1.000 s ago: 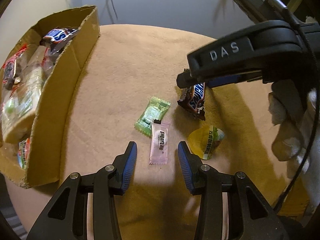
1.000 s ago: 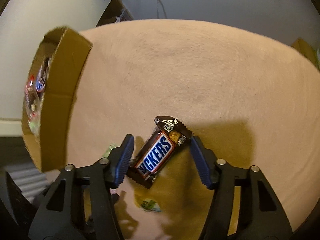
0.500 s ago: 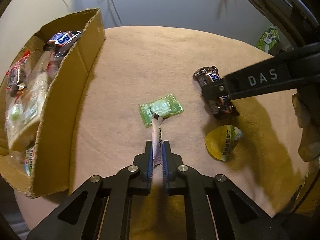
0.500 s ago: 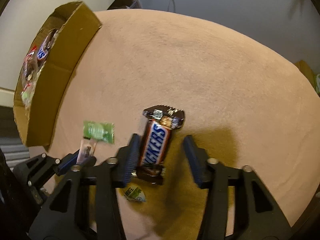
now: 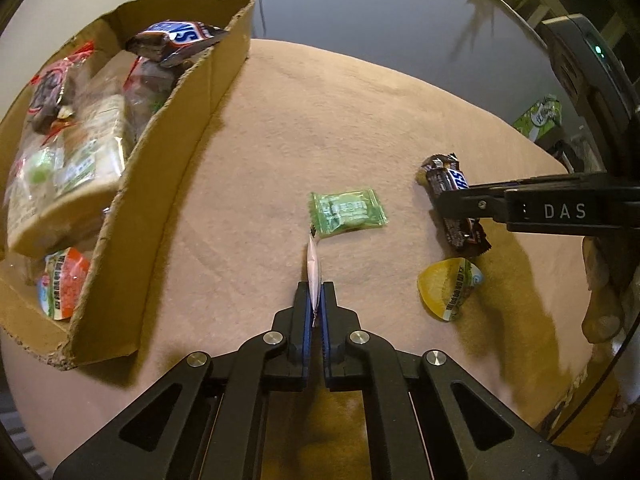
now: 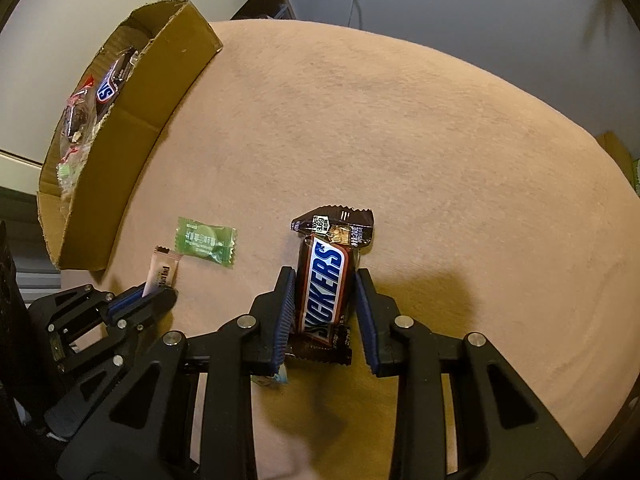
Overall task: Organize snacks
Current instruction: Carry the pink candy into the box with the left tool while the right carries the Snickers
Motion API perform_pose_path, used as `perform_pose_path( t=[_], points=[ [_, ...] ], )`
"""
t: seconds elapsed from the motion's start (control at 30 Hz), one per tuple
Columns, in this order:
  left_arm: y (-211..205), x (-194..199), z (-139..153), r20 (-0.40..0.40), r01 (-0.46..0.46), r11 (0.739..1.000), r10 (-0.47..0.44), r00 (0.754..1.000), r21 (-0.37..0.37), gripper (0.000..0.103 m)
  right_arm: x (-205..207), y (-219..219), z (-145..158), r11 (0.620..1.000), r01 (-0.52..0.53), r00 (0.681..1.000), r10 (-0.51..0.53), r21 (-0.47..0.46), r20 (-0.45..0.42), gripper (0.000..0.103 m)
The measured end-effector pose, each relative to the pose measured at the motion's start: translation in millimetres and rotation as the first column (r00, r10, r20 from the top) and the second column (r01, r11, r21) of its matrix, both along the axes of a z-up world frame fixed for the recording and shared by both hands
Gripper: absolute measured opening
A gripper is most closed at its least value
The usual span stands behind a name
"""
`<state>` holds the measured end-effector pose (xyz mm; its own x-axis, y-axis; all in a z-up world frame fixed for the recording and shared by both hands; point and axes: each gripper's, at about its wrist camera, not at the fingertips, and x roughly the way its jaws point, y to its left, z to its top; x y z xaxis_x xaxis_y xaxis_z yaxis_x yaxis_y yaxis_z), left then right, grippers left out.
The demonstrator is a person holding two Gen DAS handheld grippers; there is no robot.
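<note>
The pink candy sachet [image 5: 313,269] stands on edge, pinched by its near end between the fully closed pads of the left gripper [image 5: 314,304], with its far tip just beside the green candy [image 5: 347,212] lying flat on the tan table [image 5: 320,128]. The right gripper [image 6: 325,300], right of the green candy, has its jaws pressed against both sides of the Snickers bar [image 6: 326,280]. A yellow jelly cup [image 5: 450,288] lies on the table near that bar, and the cardboard box [image 5: 132,216] of snacks sits well left of the green candy.
</note>
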<state>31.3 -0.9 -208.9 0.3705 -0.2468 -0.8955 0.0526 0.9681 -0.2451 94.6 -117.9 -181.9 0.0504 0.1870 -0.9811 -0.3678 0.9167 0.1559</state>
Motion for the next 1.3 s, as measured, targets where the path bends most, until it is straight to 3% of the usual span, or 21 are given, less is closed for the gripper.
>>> perform_pose_path(
  t=[0.17,0.67,1.3],
  points=[
    [18,-7,-3,0.0,-0.024,0.999,0.024,1.0,-0.028,0.003,1,-3,-1,1.0,0.005,1.0,-0.006,0.01,0.005,0.031],
    [66,-22,46,0.091,-0.095,0.994,0.1,0.991,-0.052,0.003,0,13,42,0.997,-0.052,0.995,0.047,0.058,0.088,0.031],
    [123,-18,70,0.165,-0.225,0.974,0.224,0.96,-0.017,0.003,27,112,98,0.967,-0.225,0.961,0.2,0.118,0.192,0.031]
  ],
)
